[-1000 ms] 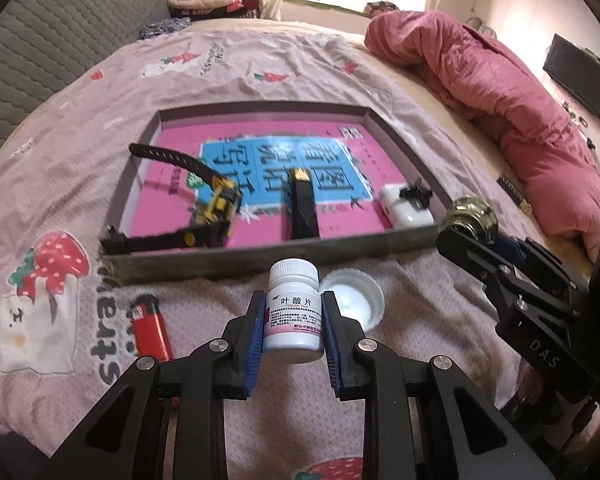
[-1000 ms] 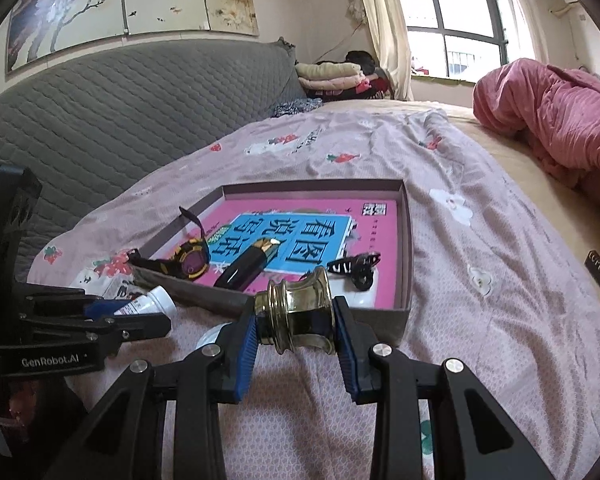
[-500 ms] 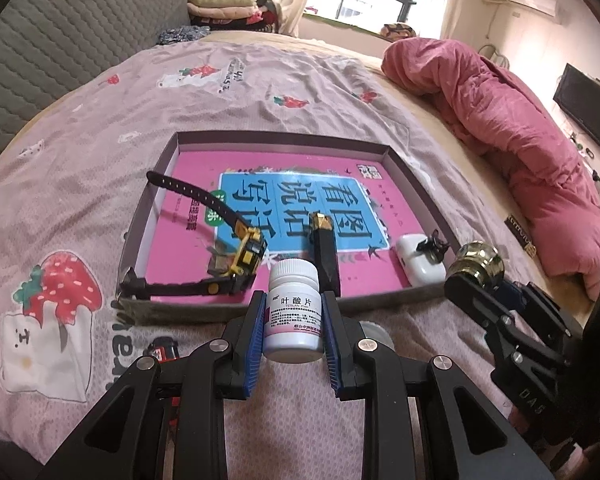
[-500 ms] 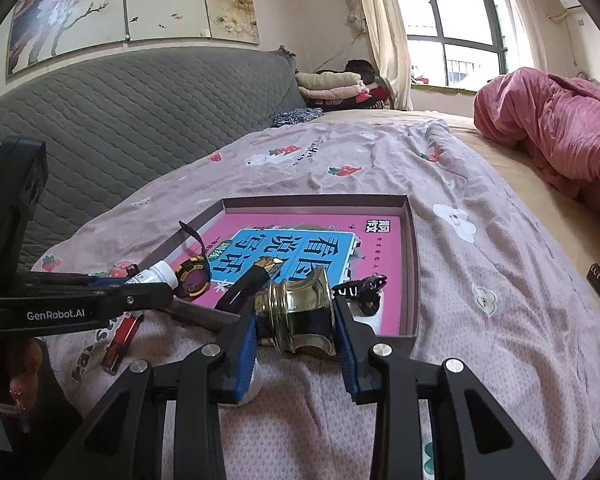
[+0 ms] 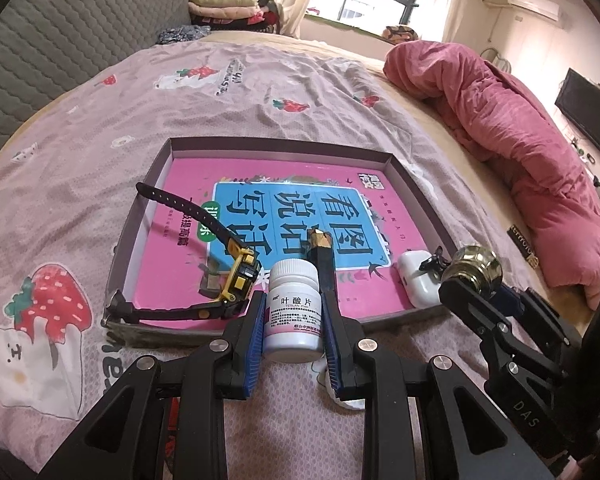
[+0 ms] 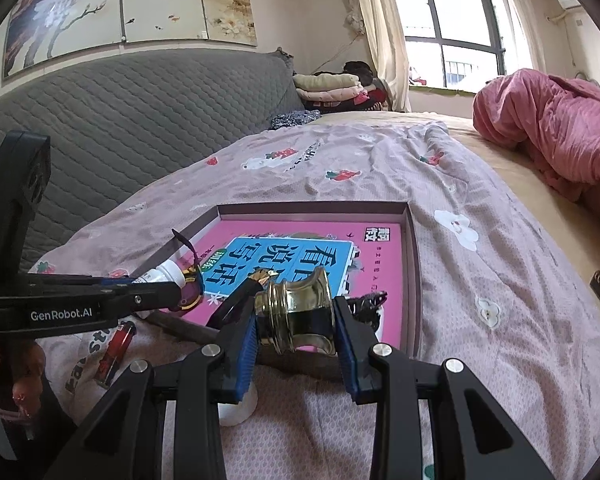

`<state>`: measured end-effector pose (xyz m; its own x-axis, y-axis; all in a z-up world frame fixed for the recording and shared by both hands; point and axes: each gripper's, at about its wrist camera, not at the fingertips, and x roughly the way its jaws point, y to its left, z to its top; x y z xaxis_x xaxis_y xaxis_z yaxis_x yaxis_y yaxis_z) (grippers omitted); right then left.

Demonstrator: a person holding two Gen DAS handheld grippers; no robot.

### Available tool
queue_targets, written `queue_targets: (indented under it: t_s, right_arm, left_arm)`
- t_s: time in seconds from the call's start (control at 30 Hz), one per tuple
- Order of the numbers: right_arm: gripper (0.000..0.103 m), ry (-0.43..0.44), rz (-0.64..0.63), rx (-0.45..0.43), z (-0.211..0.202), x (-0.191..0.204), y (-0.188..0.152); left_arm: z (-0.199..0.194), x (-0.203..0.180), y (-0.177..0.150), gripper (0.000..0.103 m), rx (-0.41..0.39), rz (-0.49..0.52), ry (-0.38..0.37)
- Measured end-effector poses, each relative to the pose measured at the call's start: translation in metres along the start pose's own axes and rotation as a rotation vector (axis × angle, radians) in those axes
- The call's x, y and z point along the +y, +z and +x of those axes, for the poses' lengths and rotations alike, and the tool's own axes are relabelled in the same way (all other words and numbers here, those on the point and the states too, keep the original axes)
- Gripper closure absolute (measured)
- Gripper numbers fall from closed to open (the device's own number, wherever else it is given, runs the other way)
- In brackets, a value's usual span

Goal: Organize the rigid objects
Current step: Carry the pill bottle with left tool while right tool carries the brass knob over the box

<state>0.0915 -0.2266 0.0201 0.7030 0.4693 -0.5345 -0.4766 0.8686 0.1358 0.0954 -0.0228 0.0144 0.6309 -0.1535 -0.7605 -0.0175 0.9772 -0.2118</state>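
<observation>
My left gripper (image 5: pixel 293 322) is shut on a white pill bottle (image 5: pixel 293 312) with a pink label, held upright above the near rim of a shallow box (image 5: pixel 396 160). A pink and blue book lines that box. My right gripper (image 6: pixel 296 322) is shut on a brass knob (image 6: pixel 298 316), also over the box's near edge (image 6: pixel 414 240). In the box lie a yellow-and-black watch (image 5: pixel 236 276), a black and gold lighter (image 5: pixel 322 256) and a white earbud case (image 5: pixel 418 280) with a black clip on it.
A red lighter (image 6: pixel 116 346) and a white round lid (image 6: pixel 240 408) lie on the bedspread in front of the box. A pink duvet (image 5: pixel 520 120) is heaped at the right. A grey quilted headboard (image 6: pixel 140 120) stands at the left, folded clothes (image 5: pixel 224 4) behind.
My left gripper has carried the pill bottle forward and slightly up, from over the bedspread to over the box's near rim. The right gripper with the knob has barely moved.
</observation>
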Motion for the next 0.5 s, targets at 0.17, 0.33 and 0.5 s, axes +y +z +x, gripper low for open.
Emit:
queue_targets:
  t_s: [0.17, 0.33, 0.5]
  right_arm:
    - [0.068, -0.008, -0.033, -0.003, 0.006, 0.004, 0.004]
    - [0.068, -0.009, -0.044, -0.003, 0.01, 0.005, 0.005]
    - [0.068, -0.006, -0.047, -0.01, 0.011, 0.006, 0.008]
  left_arm:
    - [0.006, -0.001, 0.002, 0.076, 0.008, 0.003, 0.003]
    - [0.014, -0.003, 0.005, 0.076, 0.02, 0.006, 0.005]
    - [0.018, -0.003, 0.007, 0.076, 0.024, 0.006, 0.009]
